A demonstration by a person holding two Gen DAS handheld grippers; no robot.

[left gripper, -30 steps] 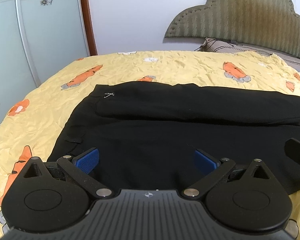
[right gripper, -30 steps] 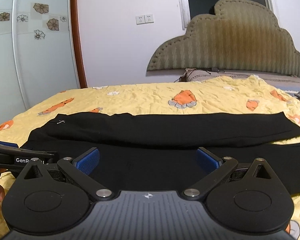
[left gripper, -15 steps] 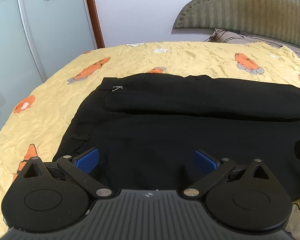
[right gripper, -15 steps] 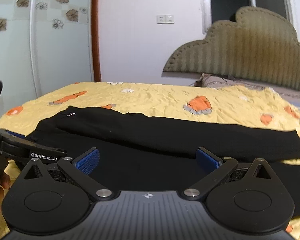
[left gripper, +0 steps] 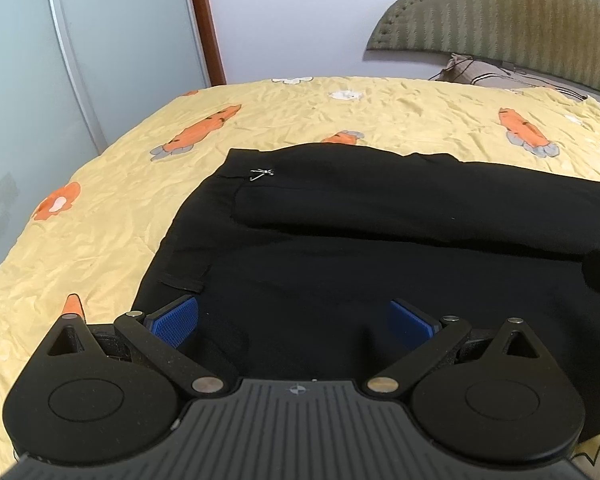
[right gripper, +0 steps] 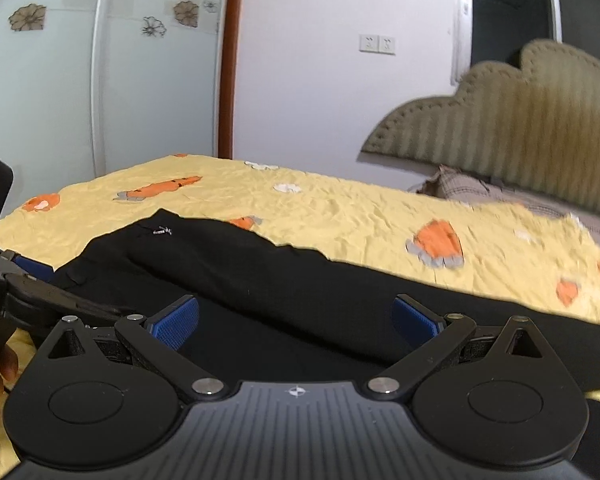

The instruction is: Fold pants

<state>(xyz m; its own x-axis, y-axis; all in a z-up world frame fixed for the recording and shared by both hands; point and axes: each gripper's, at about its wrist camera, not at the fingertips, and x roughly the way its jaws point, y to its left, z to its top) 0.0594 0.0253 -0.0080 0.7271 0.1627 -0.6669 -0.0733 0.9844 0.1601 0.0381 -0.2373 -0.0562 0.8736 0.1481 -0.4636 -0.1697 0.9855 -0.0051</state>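
Black pants (left gripper: 340, 240) lie flat on the yellow bedspread (left gripper: 100, 216), waist to the left with a small metal clasp (left gripper: 262, 173), legs running right. One leg lies folded over the other. My left gripper (left gripper: 294, 322) is open and empty, low over the near waist part of the pants. My right gripper (right gripper: 296, 322) is open and empty over the near edge of the pants (right gripper: 300, 280), a little right of the left gripper (right gripper: 32, 280), which shows at its left edge.
The bedspread (right gripper: 340, 216) has orange carrot prints. A padded headboard (left gripper: 520, 20) and a pillow (left gripper: 500, 72) stand at the far right. A glass sliding door (left gripper: 60, 60) and a wall are behind the bed.
Both grippers have moved left toward the waist end. The left view has tilted down and closer over the pants. The pants have not moved.
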